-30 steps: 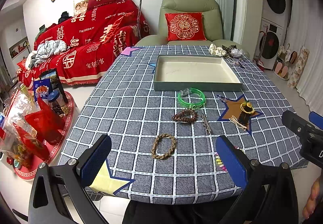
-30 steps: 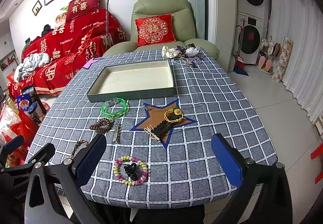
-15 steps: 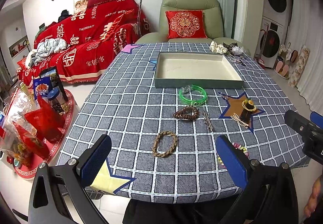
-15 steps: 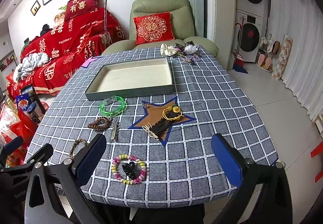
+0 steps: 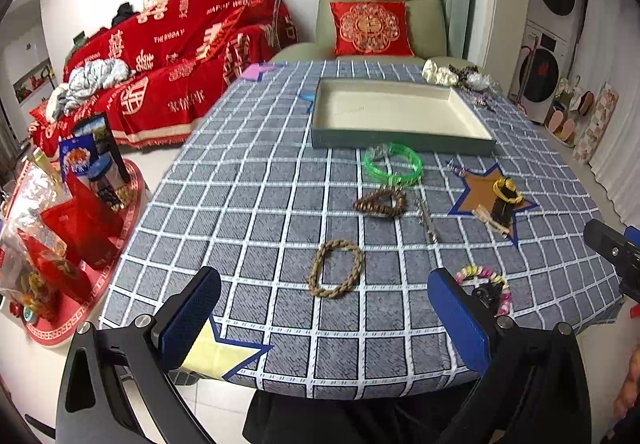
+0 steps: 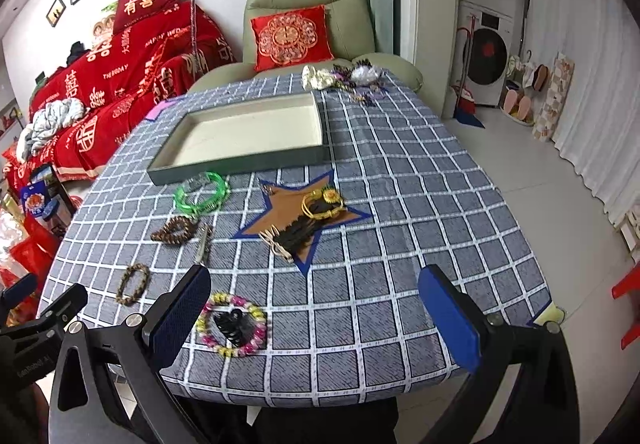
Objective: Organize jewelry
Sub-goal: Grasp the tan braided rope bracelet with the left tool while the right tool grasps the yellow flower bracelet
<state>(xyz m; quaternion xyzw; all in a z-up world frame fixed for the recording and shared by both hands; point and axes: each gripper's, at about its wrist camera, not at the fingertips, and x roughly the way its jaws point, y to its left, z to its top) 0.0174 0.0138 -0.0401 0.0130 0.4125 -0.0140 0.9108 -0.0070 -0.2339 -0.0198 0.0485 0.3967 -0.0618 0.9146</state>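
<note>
Checked tablecloth (image 5: 260, 204); left hand-held gripper (image 5: 324, 320), right hand-held gripper (image 6: 316, 312) spread wide, holding nothing.

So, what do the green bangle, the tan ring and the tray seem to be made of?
Green bangle: probably clear plastic; it is translucent and glossy.
Tan ring: looks like braided rope or fibre; twisted strands, matte.
Tray: likely cardboard; thin straight walls, dull grey-green outside, cream inside.

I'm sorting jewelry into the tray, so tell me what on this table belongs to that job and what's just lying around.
For the job:
tray
green bangle
brown bead bracelet
braided bracelet
pastel bead bracelet
yellow bangle

Just lying about:
red cushion
sofa
snack packets
washing machines
</note>
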